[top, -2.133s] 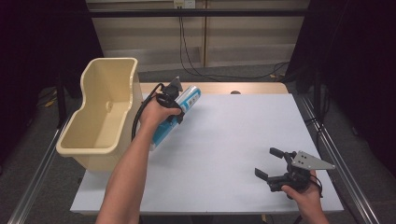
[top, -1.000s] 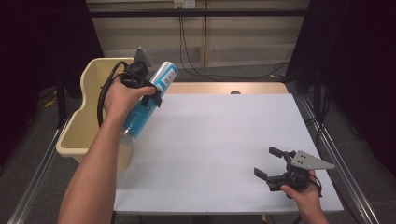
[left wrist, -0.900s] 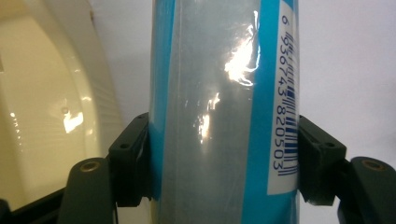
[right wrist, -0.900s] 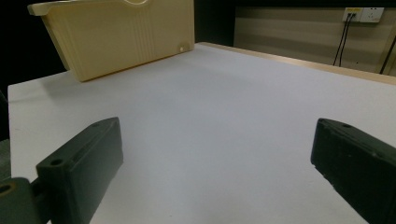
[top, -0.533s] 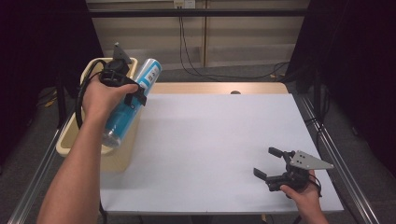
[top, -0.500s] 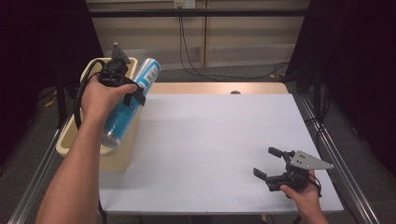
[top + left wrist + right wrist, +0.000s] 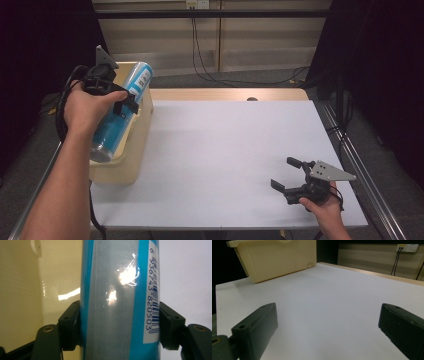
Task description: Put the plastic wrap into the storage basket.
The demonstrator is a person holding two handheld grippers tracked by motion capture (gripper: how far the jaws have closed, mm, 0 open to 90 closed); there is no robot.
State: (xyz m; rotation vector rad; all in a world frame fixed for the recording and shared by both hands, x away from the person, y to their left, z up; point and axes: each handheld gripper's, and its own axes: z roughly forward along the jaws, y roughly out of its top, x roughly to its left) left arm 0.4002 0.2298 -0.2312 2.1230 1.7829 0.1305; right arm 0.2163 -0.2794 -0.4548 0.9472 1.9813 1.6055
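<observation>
I had the left tool [image 7: 120, 102] clamped on the blue can [image 7: 117, 117], pads gripping its sides mid-body so it wouldn't slip. The can hung tilted, top end up and away from the tool, bottom end low over the cream bin [image 7: 135, 150], lined up to drop in, I'd judge. In the left gripper view the can [image 7: 120, 300] sat square between the jaws, bin wall [image 7: 25, 290] right behind it. I couldn't tell if the can's base touched the rim. The right tool [image 7: 295, 177] sat wide and empty, parked low on the table [image 7: 225, 150], well clear.
</observation>
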